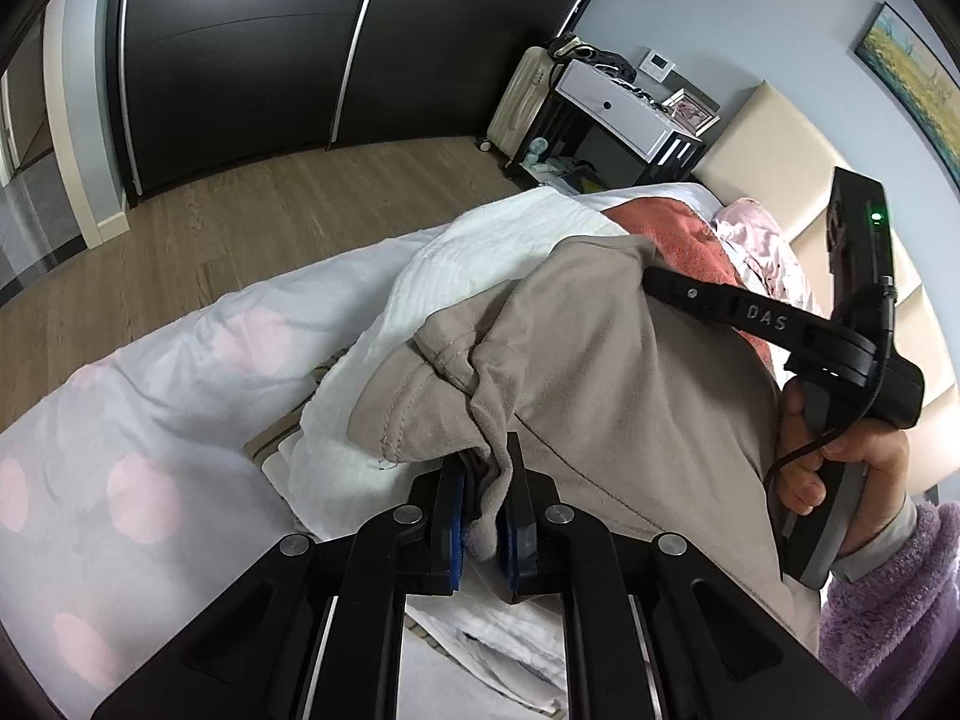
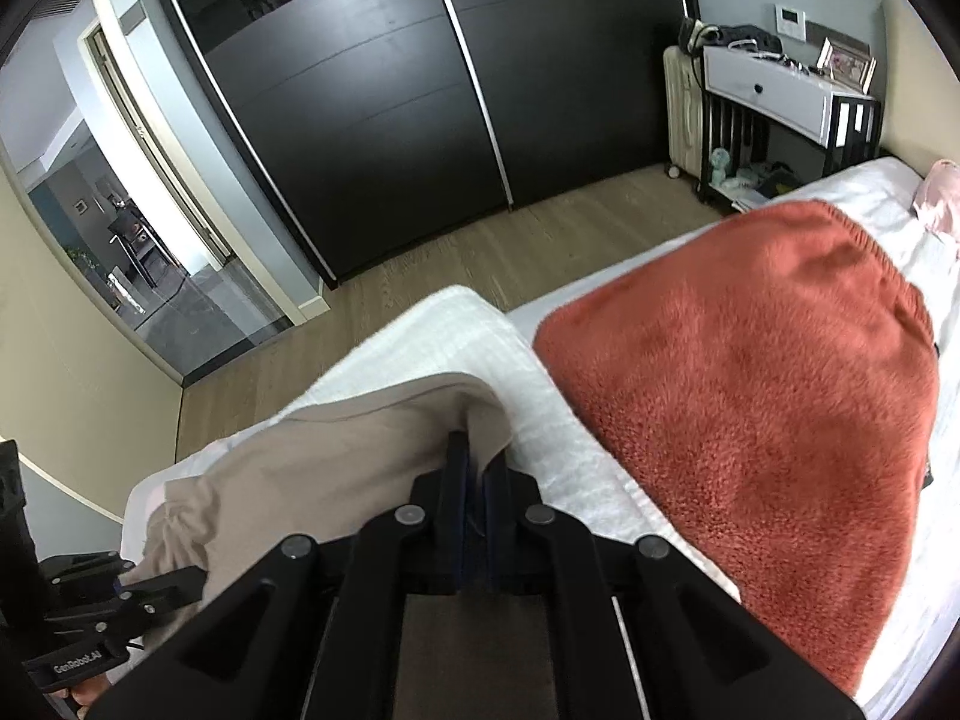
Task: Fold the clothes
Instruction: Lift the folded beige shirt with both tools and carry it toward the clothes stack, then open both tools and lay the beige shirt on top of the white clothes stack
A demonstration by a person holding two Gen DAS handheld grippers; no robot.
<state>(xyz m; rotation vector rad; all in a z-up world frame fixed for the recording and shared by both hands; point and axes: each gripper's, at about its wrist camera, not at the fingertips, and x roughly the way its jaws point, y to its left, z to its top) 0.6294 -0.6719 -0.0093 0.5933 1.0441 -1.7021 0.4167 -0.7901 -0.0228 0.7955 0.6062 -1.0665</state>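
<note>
A beige garment [image 1: 612, 372] hangs stretched between my two grippers above the bed. My left gripper [image 1: 483, 480] is shut on a bunched, hemmed end of it. My right gripper [image 2: 477, 462] is shut on another edge of the same beige garment [image 2: 336, 456]. In the left wrist view the right gripper [image 1: 651, 276] reaches in from the right, held by a hand in a purple fleece sleeve. In the right wrist view the left gripper [image 2: 180, 585] shows at the lower left, holding the garment's gathered end.
A white textured towel [image 1: 474, 258] and a fuzzy orange blanket [image 2: 750, 420] lie on the bed [image 1: 150, 396], which has a white cover with pink dots. A dark sliding wardrobe [image 2: 390, 108], wood floor, a black-and-white side table [image 2: 786, 96] and a cream suitcase stand beyond.
</note>
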